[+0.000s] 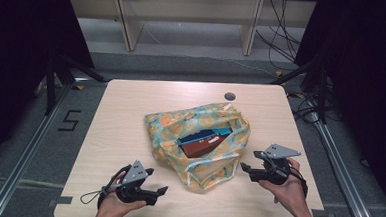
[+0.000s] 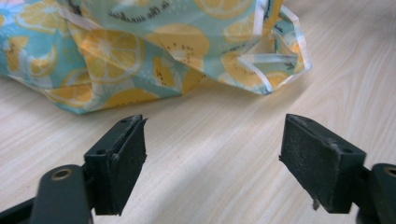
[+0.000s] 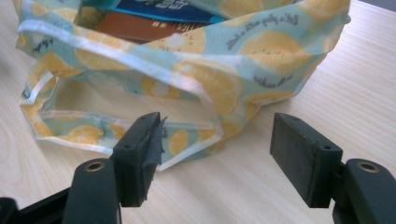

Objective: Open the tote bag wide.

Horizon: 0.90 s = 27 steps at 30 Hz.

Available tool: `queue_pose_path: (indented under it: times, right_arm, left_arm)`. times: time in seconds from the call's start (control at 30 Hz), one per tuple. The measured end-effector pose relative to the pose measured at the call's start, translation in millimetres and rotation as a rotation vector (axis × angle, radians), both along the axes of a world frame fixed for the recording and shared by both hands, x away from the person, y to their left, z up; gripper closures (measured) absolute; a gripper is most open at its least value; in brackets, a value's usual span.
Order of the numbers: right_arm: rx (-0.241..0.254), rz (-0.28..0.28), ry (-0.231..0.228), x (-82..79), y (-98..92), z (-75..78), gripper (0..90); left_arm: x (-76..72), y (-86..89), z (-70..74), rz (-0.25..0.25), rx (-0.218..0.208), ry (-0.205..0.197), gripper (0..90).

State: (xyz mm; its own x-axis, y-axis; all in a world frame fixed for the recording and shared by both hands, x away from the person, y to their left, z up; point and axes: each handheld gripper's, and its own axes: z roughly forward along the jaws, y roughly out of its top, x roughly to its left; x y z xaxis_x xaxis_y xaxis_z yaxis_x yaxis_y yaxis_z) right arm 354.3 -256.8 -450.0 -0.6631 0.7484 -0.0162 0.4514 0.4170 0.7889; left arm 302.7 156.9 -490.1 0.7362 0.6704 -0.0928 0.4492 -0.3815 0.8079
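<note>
The lemon-print fabric bag [image 1: 198, 141] sits mid-table, both grippers gaping wide and empty (nothing pinched). Right gripper [image 1: 246, 168] is closer to the bag's handle loops than the left gripper [image 1: 162, 190].

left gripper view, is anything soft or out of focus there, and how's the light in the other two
Left gripper view: the tongs look slightly soft up close, the lemon-print bag sharper. Right gripper view: even light, soft shadow under the bag. High view: the table is brightly lit, the surroundings fall dark.
</note>
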Motion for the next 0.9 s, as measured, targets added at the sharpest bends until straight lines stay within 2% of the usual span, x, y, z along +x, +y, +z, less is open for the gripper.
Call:
queue_pose_path:
  times: [0.03,0.1,0.2,0.23,0.27,0.3,0.33,0.37,0.4,0.43,0.5,0.53,0.6,0.63,0.67,0.7,0.8,0.83,0.9]
  right_arm:
    - [-0.005,0.0,0.0,-1.7,0.3,-1.1,34.6]
    - [-0.004,0.0,-0.005,-4.5,0.7,-3.6,34.5]
    - [-0.012,0.007,-0.008,-6.8,0.3,-8.0,34.0]
    - [0.002,-0.016,0.027,-10.1,1.4,-8.8,33.8]
    - [-0.014,0.004,0.016,-9.0,-0.1,-10.1,33.7]
    - [-0.015,-0.006,0.003,-10.3,-0.1,-12.0,33.6]
    - [-0.019,0.0,0.021,-11.4,-0.4,-12.2,33.5]
    - [-0.022,-0.007,0.013,-13.3,-0.6,-13.8,33.0]
    - [-0.019,-0.002,0.02,-14.6,-0.6,-14.5,32.9]
    - [-0.024,-0.005,0.023,-16.5,-0.9,-15.0,32.7]
    - [-0.025,-0.003,0.041,-20.5,-1.6,-16.5,32.4]
    - [-0.03,-0.005,0.021,-21.4,-2.2,-17.4,32.2]
    - [-0.031,0.003,0.043,-25.0,-3.0,-19.5,32.1]
    - [-0.03,-0.005,0.033,-27.3,-3.2,-21.0,32.1]
    - [-0.034,-0.003,0.025,-28.4,-3.8,-22.1,32.0]
    - [-0.022,-0.014,0.052,-32.5,-3.2,-23.6,32.0]
    - [-0.029,-0.004,0.051,-38.6,-4.6,-28.4,31.7]
    - [-0.018,-0.019,0.074,-42.5,-3.5,-30.1,31.1]
    - [-0.033,0.002,0.083,-44.7,-5.0,-32.8,30.0]
  left_arm:
    - [-0.9,-2.0,-2.0,0.009,-0.028,-0.002,20.4]
    - [-1.9,-1.9,-1.9,0.004,-0.024,0.01,18.8]
    - [-3.1,-3.1,-3.7,0.01,-0.035,0.007,17.5]
    - [-3.1,-1.9,-3.6,-0.003,-0.013,0.018,17.2]
    - [-4.0,-2.9,-5.1,0.004,-0.02,0.012,17.0]
    - [-4.7,-3.2,-5.4,0.006,-0.018,0.02,16.8]
    - [-5.1,-2.1,-5.9,-0.004,0.007,0.016,16.6]
    - [-6.9,-4.0,-6.9,0.006,-0.016,0.023,16.3]
    - [-7.9,-3.4,-6.7,0.0,0.003,0.015,16.2]
    - [-9.1,-4.5,-7.5,0.005,-0.008,0.021,16.2]
    - [-10.8,-4.3,-7.3,-0.004,0.012,0.016,16.2]
    - [-11.6,-4.6,-7.5,-0.005,0.017,0.011,16.2]
    - [-13.6,-7.0,-8.1,-0.001,0.005,0.014,16.2]
    - [-13.1,-5.4,-7.1,-0.013,0.04,0.015,16.2]
    - [-14.4,-5.9,-7.1,-0.018,0.041,0.016,16.2]
    - [-14.9,-6.3,-7.8,-0.014,0.044,0.004,16.2]
    - [-16.2,-7.2,-8.2,-0.028,0.046,0.003,16.2]
    - [-16.0,-6.8,-7.9,-0.034,0.055,0.009,16.2]
    - [-16.1,-6.9,-8.3,-0.034,0.069,-0.013,16.2]
